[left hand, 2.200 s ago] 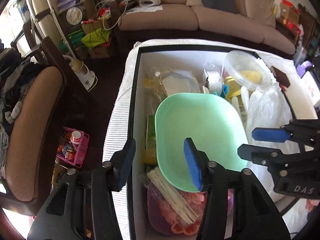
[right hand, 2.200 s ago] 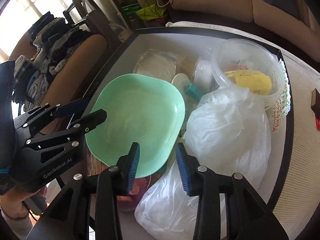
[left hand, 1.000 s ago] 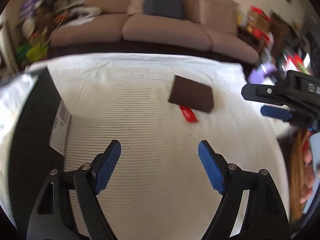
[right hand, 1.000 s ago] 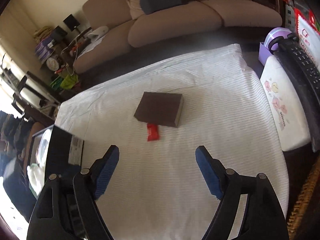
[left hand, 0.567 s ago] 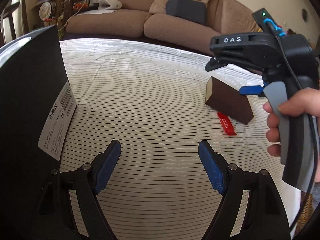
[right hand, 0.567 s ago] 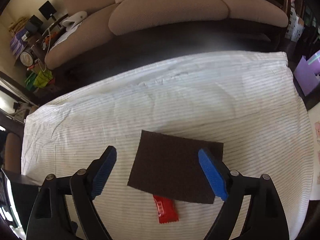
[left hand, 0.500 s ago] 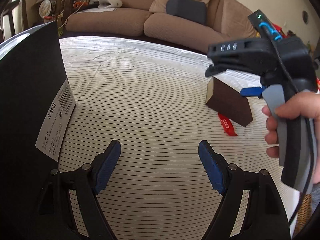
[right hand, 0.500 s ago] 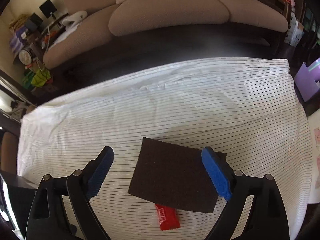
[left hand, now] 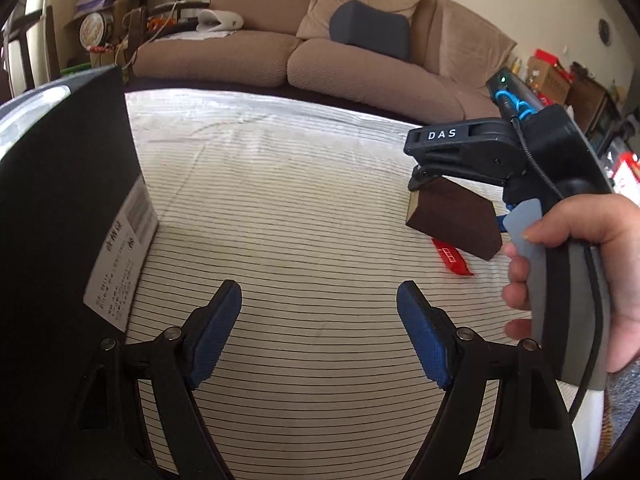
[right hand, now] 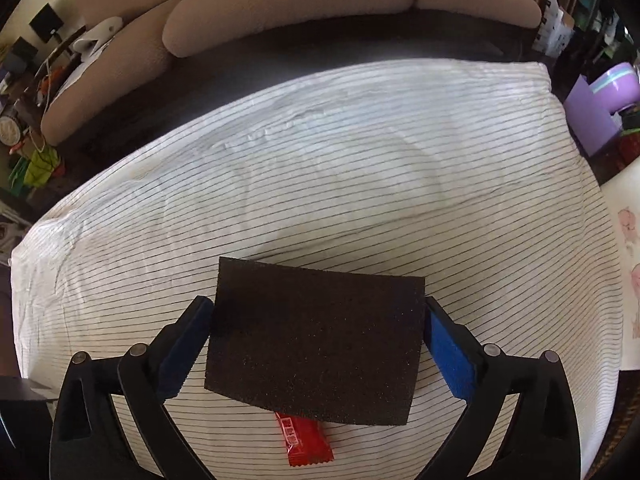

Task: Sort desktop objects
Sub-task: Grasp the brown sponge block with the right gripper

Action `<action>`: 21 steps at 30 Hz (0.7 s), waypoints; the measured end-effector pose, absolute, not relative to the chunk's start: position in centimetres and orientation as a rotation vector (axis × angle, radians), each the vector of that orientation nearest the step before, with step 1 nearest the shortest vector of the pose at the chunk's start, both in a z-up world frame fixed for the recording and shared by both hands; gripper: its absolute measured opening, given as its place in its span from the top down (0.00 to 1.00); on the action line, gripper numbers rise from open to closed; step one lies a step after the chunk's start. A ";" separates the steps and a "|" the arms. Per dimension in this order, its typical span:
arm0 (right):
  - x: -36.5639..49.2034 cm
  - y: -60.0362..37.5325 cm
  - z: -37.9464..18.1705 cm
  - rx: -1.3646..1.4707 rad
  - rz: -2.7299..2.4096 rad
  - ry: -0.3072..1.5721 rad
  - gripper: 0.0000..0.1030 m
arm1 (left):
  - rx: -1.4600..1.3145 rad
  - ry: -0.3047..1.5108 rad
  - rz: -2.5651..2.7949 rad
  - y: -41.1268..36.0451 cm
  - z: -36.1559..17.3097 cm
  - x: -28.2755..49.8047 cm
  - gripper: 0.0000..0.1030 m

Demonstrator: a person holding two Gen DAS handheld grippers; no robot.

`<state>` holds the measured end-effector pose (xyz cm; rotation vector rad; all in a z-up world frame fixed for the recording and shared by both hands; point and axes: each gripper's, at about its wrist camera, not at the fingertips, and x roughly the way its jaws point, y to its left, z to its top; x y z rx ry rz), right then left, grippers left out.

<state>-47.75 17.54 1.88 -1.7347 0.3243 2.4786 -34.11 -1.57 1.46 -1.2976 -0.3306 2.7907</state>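
The right gripper [right hand: 316, 340], jaws just widened and holding nothing, straddled the brown block [right hand: 316, 344] near the striped cloth's [right hand: 360, 184] right edge, its long axis spanning the gap; the released left gripper [left hand: 318, 328] hung farther off.

**What I can't make out from here**

On my right wrist feed the brown block [right hand: 316, 344] covers the top of the red packet [right hand: 304, 440], and its print is too small for me to read. I can't tell whether the right gripper [right hand: 316, 340] pads touch the block's sides. On the left wrist feed, the black box [left hand: 60, 216] runs off the edge, and its label [left hand: 120, 256] is illegible.
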 end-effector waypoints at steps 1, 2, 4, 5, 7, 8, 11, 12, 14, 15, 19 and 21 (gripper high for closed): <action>-47.6 17.1 1.7 -1.739 2.482 0.265 0.00 | -1.307 -0.328 2.782 -1.5 1.4 -34.2 0.24; -47.5 16.6 1.5 -1.758 2.488 0.178 0.00 | -1.309 -0.317 2.777 -1.3 1.3 -34.3 0.24; -46.8 16.6 1.6 -1.755 2.526 0.130 0.01 | -1.303 -0.285 2.773 -0.9 1.3 -34.4 0.24; -46.3 17.1 1.8 -1.758 2.564 0.192 0.01 | -1.297 -0.266 2.777 -0.6 1.4 -34.4 0.24; -45.2 18.6 2.9 -1.751 2.629 0.300 0.02 | -1.281 -0.220 2.789 0.0 1.5 -34.5 0.24; -44.5 19.4 4.0 -1.724 2.670 0.311 0.02 | -1.283 -0.194 2.789 0.5 1.5 -34.8 0.24; -41.4 21.9 7.7 -1.624 2.818 0.322 0.02 | -1.292 -0.159 2.808 2.3 1.5 -36.0 0.24; -40.1 22.9 8.9 -1.601 2.861 0.336 0.02 | -1.290 -0.139 2.810 3.1 1.5 -36.6 0.24; -37.8 24.9 10.6 -1.566 2.906 0.390 0.02 | -1.313 -0.097 2.804 4.8 1.4 -38.2 0.24; -36.8 25.6 11.2 -1.562 2.923 0.423 0.01 | -1.344 -0.075 2.795 5.7 1.2 -39.1 0.24; -35.4 27.8 12.6 -1.548 2.940 0.493 0.01 | -1.442 -0.016 2.739 9.1 0.1 -41.7 0.24; -34.9 28.3 12.7 -1.561 2.941 0.508 0.01 | -1.452 0.012 2.729 10.6 -0.5 -42.2 0.28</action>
